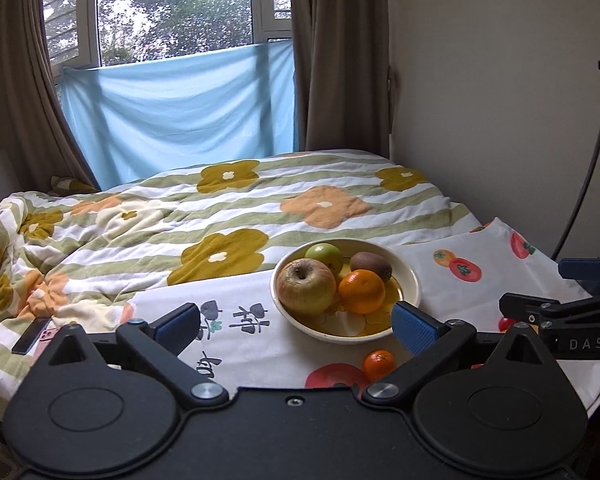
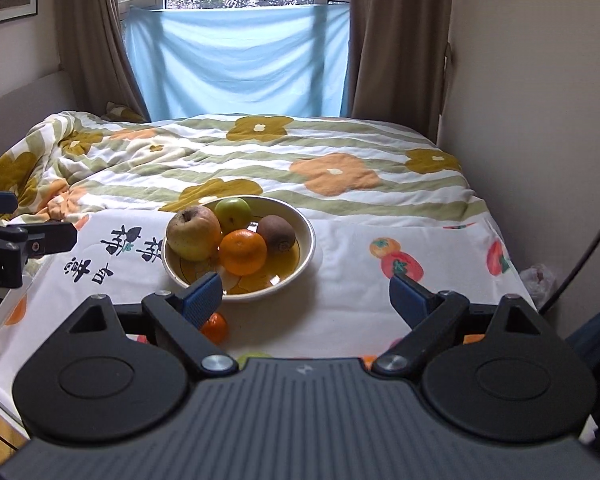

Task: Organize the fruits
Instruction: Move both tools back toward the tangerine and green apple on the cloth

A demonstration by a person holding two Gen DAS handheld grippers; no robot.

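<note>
Between the spread blue pads of the left gripper [image 1: 296, 326] lies only printed cloth; its jaws stand wide and hold nothing. Those of the right gripper [image 2: 306, 294] are equally wide and empty. At five o'clock from the cream ceramic bowl [image 1: 414, 280], just outside its rim on the white persimmon-print cloth [image 1: 460, 300], sits one small loose mandarin [image 1: 378, 364], seemingly the piece yet to be put away. I judge it light, soft-skinned and apt to roll, so a gentle pinch across its widest middle should serve. Inside the bowl I count four fruits: one large wrinkled yellow apple [image 1: 307, 286] at nine o'clock, one small green apple [image 1: 324, 255] at twelve, one fuzzy brown kiwi [image 1: 371, 265] at two, and one smooth round orange [image 1: 361, 291] near centre, touching the big apple.
</note>
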